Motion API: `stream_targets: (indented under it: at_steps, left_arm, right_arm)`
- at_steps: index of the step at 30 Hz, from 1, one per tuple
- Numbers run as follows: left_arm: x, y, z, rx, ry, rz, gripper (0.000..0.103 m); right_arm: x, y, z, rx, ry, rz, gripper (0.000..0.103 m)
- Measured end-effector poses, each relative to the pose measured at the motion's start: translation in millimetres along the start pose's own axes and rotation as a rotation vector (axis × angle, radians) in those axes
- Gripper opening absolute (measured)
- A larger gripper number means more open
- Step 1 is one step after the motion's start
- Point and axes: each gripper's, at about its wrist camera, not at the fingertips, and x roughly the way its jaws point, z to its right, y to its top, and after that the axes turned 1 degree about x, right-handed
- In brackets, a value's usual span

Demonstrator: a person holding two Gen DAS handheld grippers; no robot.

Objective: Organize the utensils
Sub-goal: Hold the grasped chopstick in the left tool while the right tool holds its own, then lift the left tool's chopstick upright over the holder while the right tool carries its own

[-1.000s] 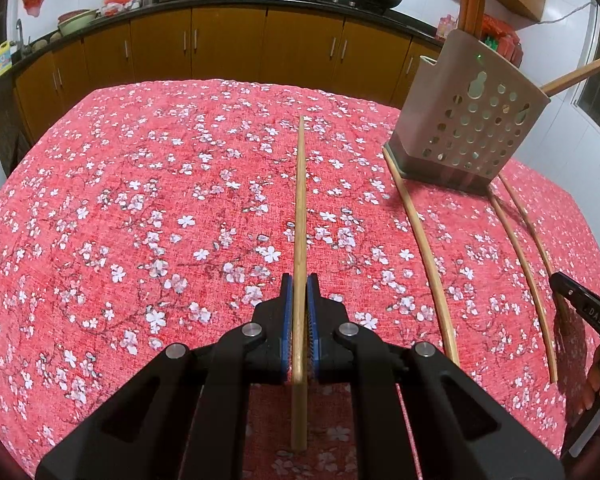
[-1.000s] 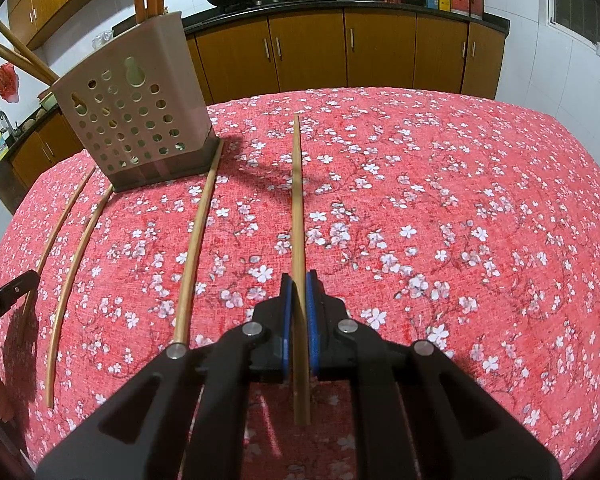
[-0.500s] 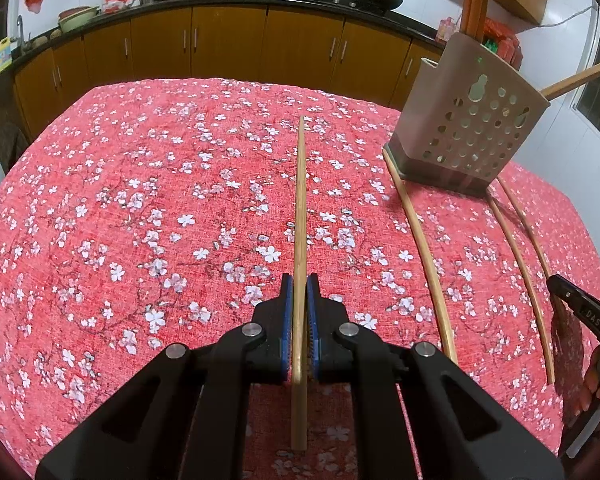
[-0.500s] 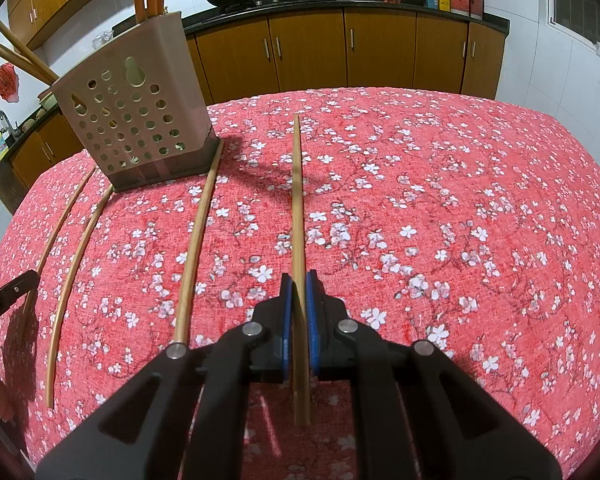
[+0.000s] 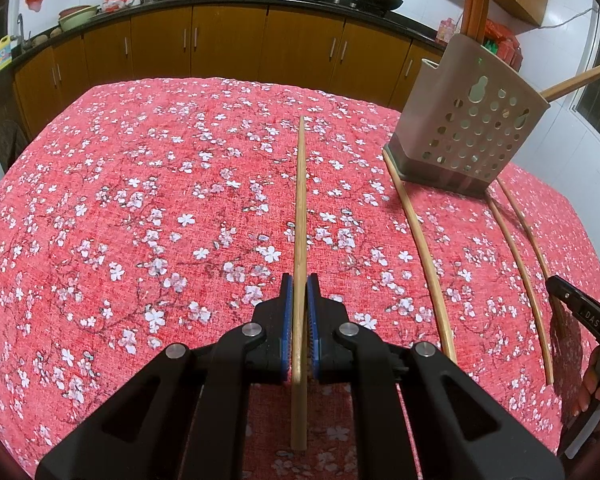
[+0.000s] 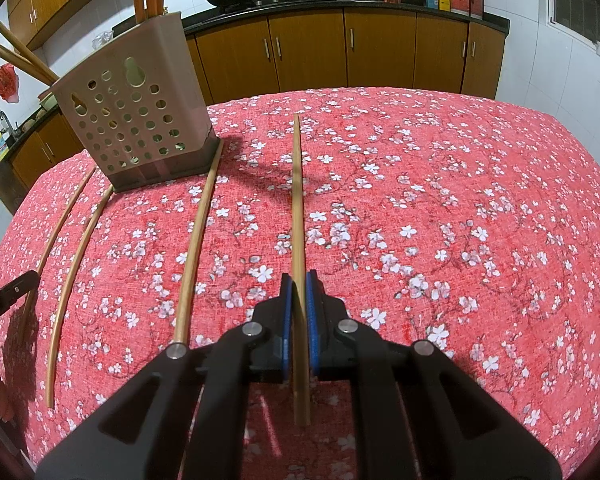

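My left gripper (image 5: pixel 299 284) is shut on a wooden chopstick (image 5: pixel 300 208) that points straight ahead above the table. My right gripper (image 6: pixel 299 280) is shut on another wooden chopstick (image 6: pixel 297 200), held the same way. A beige perforated utensil holder (image 5: pixel 468 136) stands at the far right in the left wrist view and at the far left in the right wrist view (image 6: pixel 136 120), with several chopsticks standing in it. Three loose chopsticks lie on the cloth beside the holder: one thick (image 5: pixel 420 240) and two thin (image 5: pixel 520 272).
The table is covered with a red flowered cloth (image 5: pixel 140 220). Brown kitchen cabinets (image 5: pixel 228 44) with a dark counter, woks and bottles run along the back. The other gripper's tip shows at the right edge of the left wrist view (image 5: pixel 580 312).
The left gripper has lifted slightly with its chopstick; the holder and table look a little lower and farther. The right gripper has barely moved.
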Motion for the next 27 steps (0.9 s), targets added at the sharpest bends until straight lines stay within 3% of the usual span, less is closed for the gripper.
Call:
stream_targets:
  at_steps: [17, 20, 27]
  left_arm:
    - [-3.3, -8.4, 14.0, 0.072, 0.050, -0.013, 0.008]
    - [-9.9, -5.6, 11.6, 0.071, 0.044, -0.008, 0.008]
    - [-47.9, 13.6, 9.7, 0.076, 0.031, 0.099, 0.008]
  right_arm:
    - [-11.4, -8.0, -0.4, -0.002, -0.004, 0.000, 0.008]
    - [-26.2, -3.7, 3.9, 0.019, 0.023, 0.041, 0.008]
    - [-68.5, 15.8, 7.3, 0.030, 0.039, 0.166, 0.008]
